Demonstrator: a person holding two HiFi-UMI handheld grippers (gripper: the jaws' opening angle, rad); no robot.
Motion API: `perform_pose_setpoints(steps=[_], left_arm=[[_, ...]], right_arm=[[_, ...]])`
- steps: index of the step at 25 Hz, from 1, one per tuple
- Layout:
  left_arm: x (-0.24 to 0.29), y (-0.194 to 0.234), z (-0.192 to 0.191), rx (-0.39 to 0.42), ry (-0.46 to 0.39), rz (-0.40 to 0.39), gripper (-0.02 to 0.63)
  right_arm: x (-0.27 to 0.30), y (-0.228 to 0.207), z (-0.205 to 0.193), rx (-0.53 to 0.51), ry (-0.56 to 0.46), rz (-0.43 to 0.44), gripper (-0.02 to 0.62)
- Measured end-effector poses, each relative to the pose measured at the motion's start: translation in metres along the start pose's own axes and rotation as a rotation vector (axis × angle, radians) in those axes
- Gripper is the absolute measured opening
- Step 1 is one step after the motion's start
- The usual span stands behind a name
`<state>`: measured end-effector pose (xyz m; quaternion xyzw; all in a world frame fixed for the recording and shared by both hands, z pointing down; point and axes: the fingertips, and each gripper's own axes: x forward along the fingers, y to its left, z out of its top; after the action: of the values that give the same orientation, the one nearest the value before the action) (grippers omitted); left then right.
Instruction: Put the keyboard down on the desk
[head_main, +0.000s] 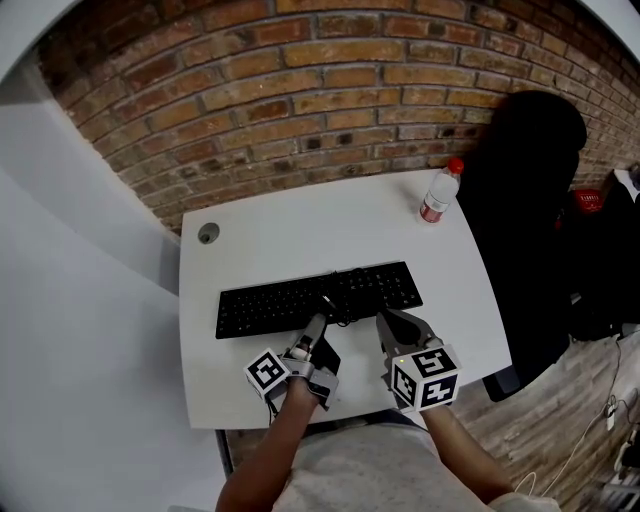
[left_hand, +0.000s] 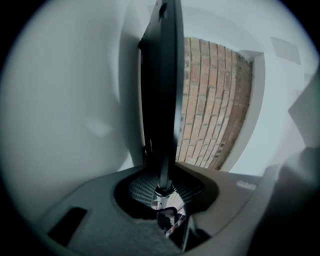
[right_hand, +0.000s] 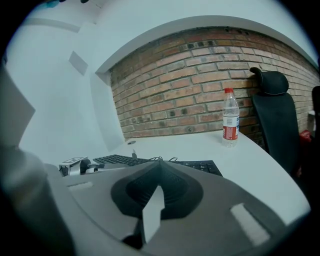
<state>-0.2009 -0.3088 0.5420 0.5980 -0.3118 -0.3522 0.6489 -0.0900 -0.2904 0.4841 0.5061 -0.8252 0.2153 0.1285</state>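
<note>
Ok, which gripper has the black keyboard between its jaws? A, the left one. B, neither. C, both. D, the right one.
A: in the left gripper view the keyboard runs edge-on into the left gripper, whose jaws clamp its rim, while the right gripper has its jaws together with nothing between them.

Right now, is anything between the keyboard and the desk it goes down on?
Nothing visible. The keyboard, its near edge in the left gripper, lies low over bare desk; the bottle stands apart at the far right corner.
</note>
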Motion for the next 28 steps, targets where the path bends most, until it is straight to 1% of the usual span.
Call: perform_pose_setpoints(steps=[8,13,17,20,25,28], left_arm=[[-0.002,0.007,-0.004,-0.039,-0.017,0.033,0.080],[-0.007,0.028,-0.002,-0.060,-0.035,0.093,0.081],[-0.006,0.025,-0.004,-0.096,-0.066,0.105,0.146],[-0.007,0.029,-0.002,-0.104,-0.087,0.124,0.167],[-0.008,0.031,0.000,-0.121,-0.117,0.145,0.227],[-0.009,0.031,0.000,-0.136,-0.133,0.157,0.238]], right_arm=[[-0.005,0.000,-0.005,-0.005,0.004,0.016,0.005],[-0.004,0.001,-0.008,-0.012,0.009,0.036,0.005],[-0.003,0.000,-0.009,-0.016,0.011,0.050,0.005],[-0.003,0.001,-0.009,-0.022,0.012,0.065,0.005],[-0.003,0.002,-0.012,-0.032,0.019,0.084,0.005],[-0.004,0.000,-0.015,-0.029,0.022,0.089,0.005]])
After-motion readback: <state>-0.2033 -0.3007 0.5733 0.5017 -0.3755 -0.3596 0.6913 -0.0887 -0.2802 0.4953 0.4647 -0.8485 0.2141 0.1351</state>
